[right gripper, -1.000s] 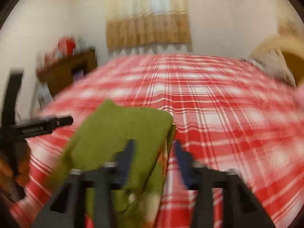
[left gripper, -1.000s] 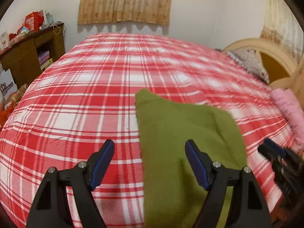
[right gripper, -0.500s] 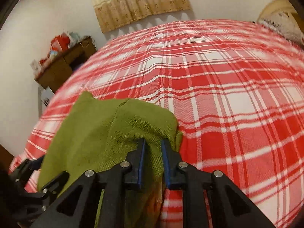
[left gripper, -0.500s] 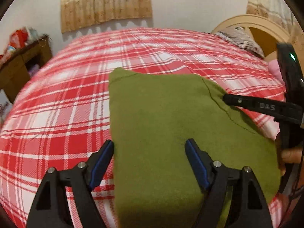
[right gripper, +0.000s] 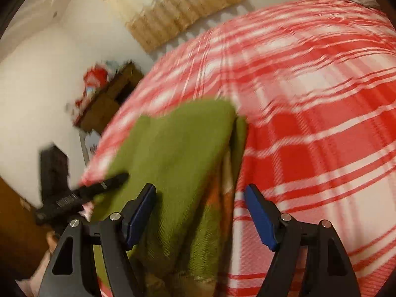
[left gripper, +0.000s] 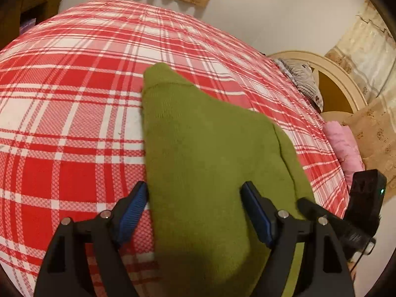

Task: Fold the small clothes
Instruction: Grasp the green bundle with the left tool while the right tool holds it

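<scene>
A small olive-green knitted garment lies folded on the red and white plaid bed; it also shows in the right wrist view, with orange and pale stripes along its near right edge. My left gripper is open, its jaws spread over the garment's near left part, holding nothing. My right gripper is open over the garment's right edge, holding nothing. Each gripper shows at the edge of the other's view: the right one and the left one.
The plaid bed fills both views. A pink folded cloth lies at the bed's right edge by a cream headboard and a pillow. A wooden desk with clutter stands by the wall.
My right gripper was shut on the garment's edge half a second ago and has opened, letting it go. Both cameras have tilted; the garment lies flatter on the bed.
</scene>
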`<state>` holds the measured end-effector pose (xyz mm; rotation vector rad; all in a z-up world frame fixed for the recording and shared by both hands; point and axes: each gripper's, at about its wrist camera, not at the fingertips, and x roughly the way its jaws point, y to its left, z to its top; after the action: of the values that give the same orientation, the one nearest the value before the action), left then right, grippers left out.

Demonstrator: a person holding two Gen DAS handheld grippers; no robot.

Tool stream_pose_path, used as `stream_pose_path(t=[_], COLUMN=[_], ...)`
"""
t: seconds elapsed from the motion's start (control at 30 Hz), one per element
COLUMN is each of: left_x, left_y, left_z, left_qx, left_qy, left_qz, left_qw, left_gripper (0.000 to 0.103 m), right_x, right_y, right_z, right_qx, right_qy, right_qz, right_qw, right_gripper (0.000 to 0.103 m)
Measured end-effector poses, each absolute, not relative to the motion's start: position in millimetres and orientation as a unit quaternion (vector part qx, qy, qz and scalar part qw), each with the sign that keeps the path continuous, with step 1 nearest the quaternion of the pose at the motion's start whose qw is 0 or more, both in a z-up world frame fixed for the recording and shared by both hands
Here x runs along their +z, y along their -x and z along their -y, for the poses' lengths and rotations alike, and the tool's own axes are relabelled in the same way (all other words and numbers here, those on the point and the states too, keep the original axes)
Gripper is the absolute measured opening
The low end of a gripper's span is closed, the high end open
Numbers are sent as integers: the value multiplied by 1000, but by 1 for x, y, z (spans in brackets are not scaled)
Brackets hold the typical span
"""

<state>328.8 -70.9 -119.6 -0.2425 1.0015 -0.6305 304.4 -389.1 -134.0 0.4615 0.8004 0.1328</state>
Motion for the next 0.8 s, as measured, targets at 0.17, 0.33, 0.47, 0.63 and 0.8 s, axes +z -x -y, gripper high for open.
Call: stream_pose_path(t=[0.17, 0.33, 0.47, 0.63, 0.8], left_x=[-118, -119, -120, -120, -113], left_y=[-320, -323, -325, -322, -316], left_z=[72, 73, 74, 73, 75], left_qx=[-309, -321, -322, -312, -294], left_qy=[100, 100, 103, 107, 109], left_qz=[-462, -457, -455, -452, -463], left_qw=[825, 823, 824, 828, 829], left_gripper=[80, 81, 81, 72, 52], right_x=[-132, -131, -138, -141, -134], right_y=[-302, -285, -295, -302, -298], right_z=[378, 345, 355, 368, 355], right_qx=[66, 70, 80, 86, 85], right_qy=[-218, -136, -179, -220, -218], right_qz=[-403, -401, -400, -398, -413], right_qw=[886, 903, 895, 887, 880], right_gripper=[76, 73, 76, 72, 42])
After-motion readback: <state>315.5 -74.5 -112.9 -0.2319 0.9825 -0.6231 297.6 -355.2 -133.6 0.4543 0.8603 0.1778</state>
